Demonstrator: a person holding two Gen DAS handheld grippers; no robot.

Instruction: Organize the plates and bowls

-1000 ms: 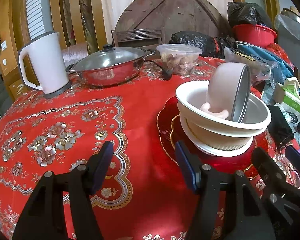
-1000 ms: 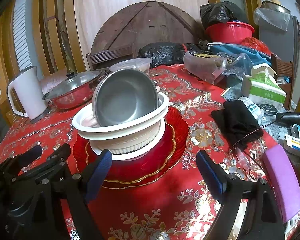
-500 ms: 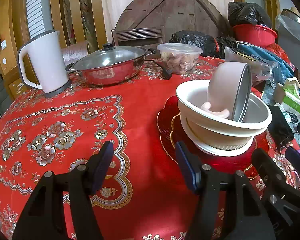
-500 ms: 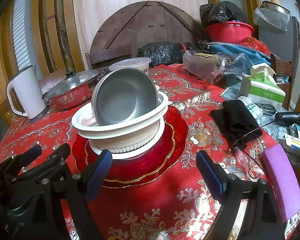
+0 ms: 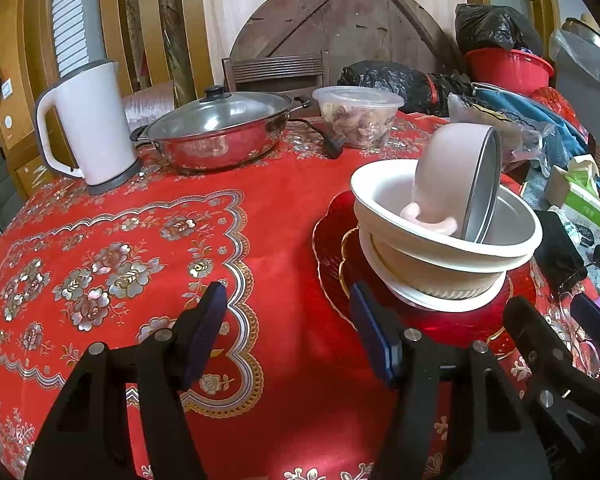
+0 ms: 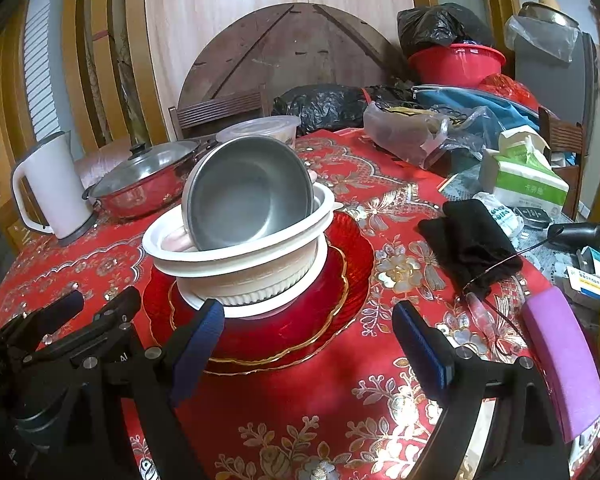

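Observation:
A stack stands on the red tablecloth: red gold-rimmed plates (image 6: 340, 292) (image 5: 328, 256) at the bottom, a small white plate (image 6: 320, 264), a ribbed cream bowl (image 6: 268, 284) (image 5: 452, 280) and a wide white bowl (image 6: 236, 256) (image 5: 380, 196). A pink bowl with a steel inside (image 6: 252, 200) (image 5: 452, 168) leans on edge in the white bowl. My left gripper (image 5: 288, 320) is open and empty, just left of the stack. Open too, my right gripper (image 6: 312, 336) hangs in front of the plates with nothing between its fingers.
At the back stand a white kettle (image 5: 88, 124), a lidded steel pan (image 5: 216, 132) and a plastic food tub (image 5: 358, 120). On the right lie a black cloth (image 6: 472, 240), a tissue pack (image 6: 524, 184), glasses, a purple block (image 6: 564, 364) and bags.

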